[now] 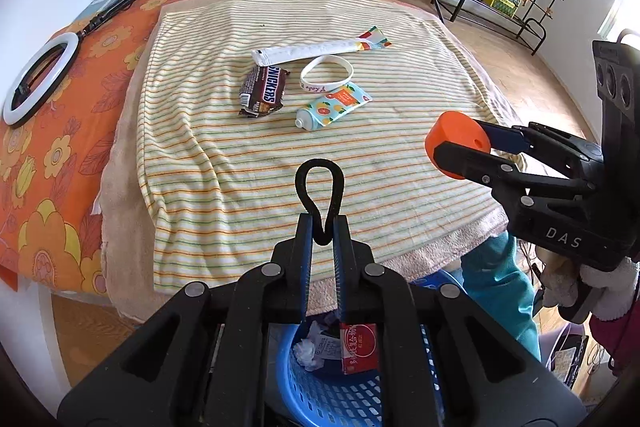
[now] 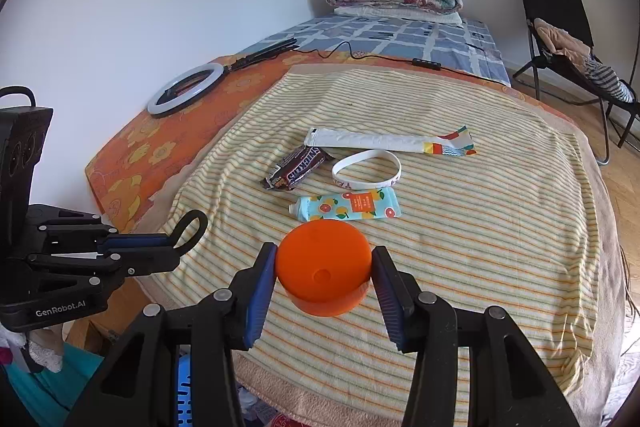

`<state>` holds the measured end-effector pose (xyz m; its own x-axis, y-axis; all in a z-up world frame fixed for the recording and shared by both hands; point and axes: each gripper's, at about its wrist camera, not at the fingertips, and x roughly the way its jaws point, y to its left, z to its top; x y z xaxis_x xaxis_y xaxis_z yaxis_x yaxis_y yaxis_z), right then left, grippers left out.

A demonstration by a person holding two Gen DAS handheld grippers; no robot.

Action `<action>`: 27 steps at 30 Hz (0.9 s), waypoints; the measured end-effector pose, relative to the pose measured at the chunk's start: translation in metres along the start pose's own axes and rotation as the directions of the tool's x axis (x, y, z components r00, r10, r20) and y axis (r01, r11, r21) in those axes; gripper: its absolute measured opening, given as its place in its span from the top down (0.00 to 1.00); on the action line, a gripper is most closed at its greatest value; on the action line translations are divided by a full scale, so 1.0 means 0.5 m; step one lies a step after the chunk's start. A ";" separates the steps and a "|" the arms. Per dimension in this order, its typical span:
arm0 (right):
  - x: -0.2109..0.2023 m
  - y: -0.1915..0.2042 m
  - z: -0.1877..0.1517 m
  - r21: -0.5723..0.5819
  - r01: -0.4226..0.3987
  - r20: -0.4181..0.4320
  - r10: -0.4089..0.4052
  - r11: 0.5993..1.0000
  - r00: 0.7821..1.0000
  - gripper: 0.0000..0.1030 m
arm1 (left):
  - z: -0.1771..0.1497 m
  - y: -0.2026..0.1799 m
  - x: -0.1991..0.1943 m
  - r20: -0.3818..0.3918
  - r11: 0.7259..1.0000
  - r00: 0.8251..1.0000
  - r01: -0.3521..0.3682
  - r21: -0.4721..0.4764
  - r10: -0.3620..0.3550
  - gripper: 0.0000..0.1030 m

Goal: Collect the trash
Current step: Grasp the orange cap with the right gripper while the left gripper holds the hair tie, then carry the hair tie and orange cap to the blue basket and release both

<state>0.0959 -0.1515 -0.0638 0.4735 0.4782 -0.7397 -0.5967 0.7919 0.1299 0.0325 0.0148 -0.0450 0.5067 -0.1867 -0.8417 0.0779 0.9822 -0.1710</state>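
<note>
Two grippers hold trash above the blue basket (image 1: pixel 320 383): left gripper (image 1: pixel 322 227) fingers pinch a black loop (image 1: pixel 319 183), right gripper (image 2: pixel 324 267) fingers clamp an orange cap (image 2: pixel 323 267), probably for dropping in.

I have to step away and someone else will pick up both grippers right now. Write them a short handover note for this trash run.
Left gripper: shut on a black loop.
Right gripper: shut on an orange lid, held above the striped cloth.
Still on the cloth: Snickers wrapper, long white sachet, white wristband, fruit-print tube.
Done: the blue basket below the bed edge already holds a red carton and crumpled paper.
Left: probably bin both held things, then the wrapper and sachet; judge the wristband and tube yourself.
</note>
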 end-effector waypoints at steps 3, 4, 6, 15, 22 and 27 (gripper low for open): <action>-0.035 0.011 -0.038 -0.004 0.003 -0.001 -0.003 1.000 1.000 0.52 | -0.033 -0.031 -0.013 -0.003 1.000 1.000 0.007 0.027 -0.007 0.92; -0.045 0.015 -0.051 -0.004 0.003 -0.002 -0.003 1.000 1.000 0.52 | -0.044 -0.042 -0.015 -0.006 0.999 1.000 0.008 0.038 -0.008 0.92; -0.064 0.023 -0.078 -0.006 0.003 -0.004 -0.003 1.000 1.000 0.52 | -0.068 -0.062 -0.016 -0.014 0.998 1.000 0.010 0.063 -0.009 0.92; -0.090 0.039 -0.201 0.031 0.002 -0.065 0.000 1.000 0.998 0.52 | -0.172 -0.097 0.037 -0.129 0.994 0.991 0.036 0.103 -0.023 0.92; -0.083 0.041 -0.266 0.047 0.025 -0.118 -0.019 0.999 0.993 0.52 | -0.229 -0.081 0.072 -0.208 0.995 0.978 0.041 0.096 -0.021 0.92; -0.082 0.054 -0.291 0.039 0.028 -0.139 -0.022 0.999 0.990 0.52 | -0.251 -0.067 0.084 -0.233 0.995 0.972 0.034 0.090 -0.012 0.92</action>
<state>-0.0338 -0.2051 -0.1262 0.3920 0.4029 -0.8270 -0.5579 0.8189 0.1345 -0.0568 -0.0286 -0.1389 0.2914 -0.1979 -0.9359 0.1717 0.9733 -0.1523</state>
